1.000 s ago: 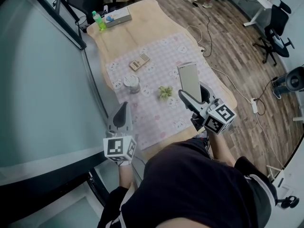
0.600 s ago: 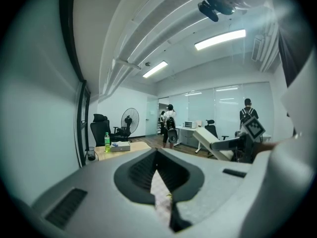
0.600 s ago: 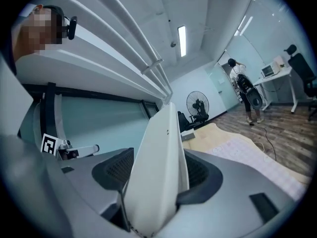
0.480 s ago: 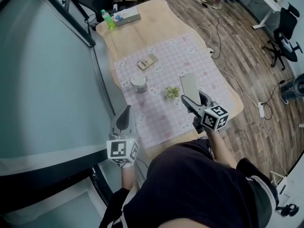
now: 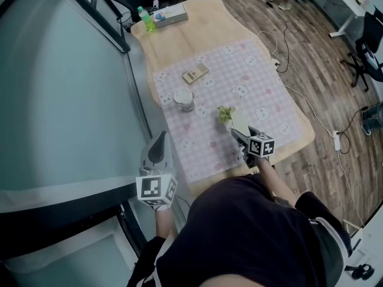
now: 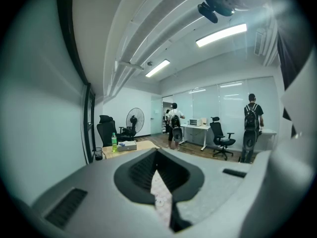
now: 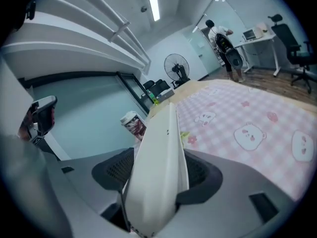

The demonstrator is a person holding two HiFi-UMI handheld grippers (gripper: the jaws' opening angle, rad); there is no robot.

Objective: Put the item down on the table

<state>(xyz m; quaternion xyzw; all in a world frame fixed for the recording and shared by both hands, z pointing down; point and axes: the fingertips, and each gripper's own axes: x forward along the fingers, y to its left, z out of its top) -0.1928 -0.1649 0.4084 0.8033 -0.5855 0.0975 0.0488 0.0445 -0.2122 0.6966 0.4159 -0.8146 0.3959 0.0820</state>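
My right gripper (image 5: 240, 138) is shut on a flat white slab-like item (image 5: 240, 122), low over the near right part of the pink checked cloth (image 5: 263, 88). In the right gripper view the white item (image 7: 161, 133) stands edge-on between the jaws of the gripper (image 7: 161, 177) and hides what lies straight ahead. My left gripper (image 5: 158, 144) hangs off the table's near left corner, jaws together and empty. In the left gripper view only a thin sliver of cloth shows between its jaws (image 6: 161, 195).
On the cloth are a small green plant (image 5: 225, 113) right beside the held item, a jar (image 5: 184, 99) and a tan calculator-like thing (image 5: 195, 74). A green bottle (image 5: 142, 15) and a box (image 5: 170, 15) stand at the wooden table's far end. A glass wall runs along the left.
My right gripper has carried the white item forward and down toward the cloth, so it looks smaller and lower now. The left gripper has stayed where it was.
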